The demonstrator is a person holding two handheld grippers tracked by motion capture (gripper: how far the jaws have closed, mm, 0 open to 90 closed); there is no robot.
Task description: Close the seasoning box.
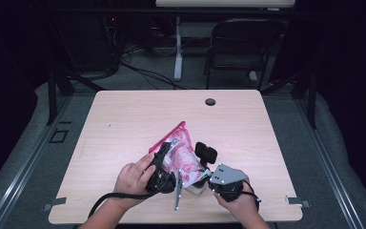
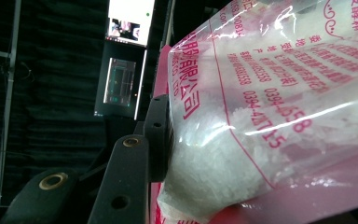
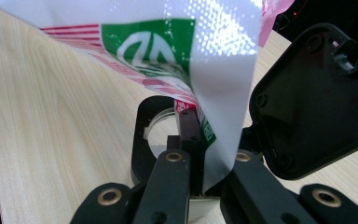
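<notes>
Pinched flat in my right gripper [image 3: 200, 154]: bag [image 1: 181, 155] edge
Left gripper [image 1: 164, 164] clamps its bulging body, steadying it off the table [image 1: 124, 119]; likely for opening.

- Bag [image 1: 181, 152] sits near the front middle of the counter [image 1: 124, 119], tilted, its far corner raised.
- My left claw [image 1: 164, 155] is at the bag's left side; my right claw [image 1: 201, 177] at its near right corner.
- Chair [image 1: 243, 45] stands on the floor behind the counter.

Light wooden table [image 1: 124, 119], round hole [image 1: 210, 101] near far edge; pink bag [image 1: 181, 150] resting on it.
</notes>
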